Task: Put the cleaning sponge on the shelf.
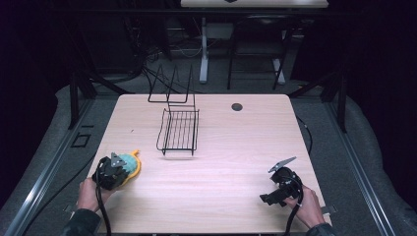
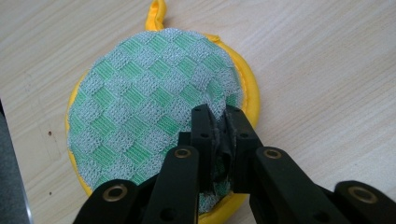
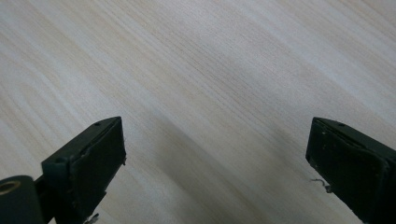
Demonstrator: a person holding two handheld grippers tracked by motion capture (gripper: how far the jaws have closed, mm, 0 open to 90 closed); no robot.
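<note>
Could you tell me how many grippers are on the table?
2: the left gripper at the near-left corner, shut on the round pad; the right gripper near right, open.

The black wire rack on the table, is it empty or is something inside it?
Empty. In the high view the wire rack shows bare table through its bars, and nothing lies in it.

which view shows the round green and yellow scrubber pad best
The left gripper view: the scrubber pad lies close up, with its green checked mesh, yellow rim and loop clear, and the left gripper is pinching its near edge. The high view shows it small at the table's near left, partly behind that gripper. The right gripper view gives bare wood.
</note>
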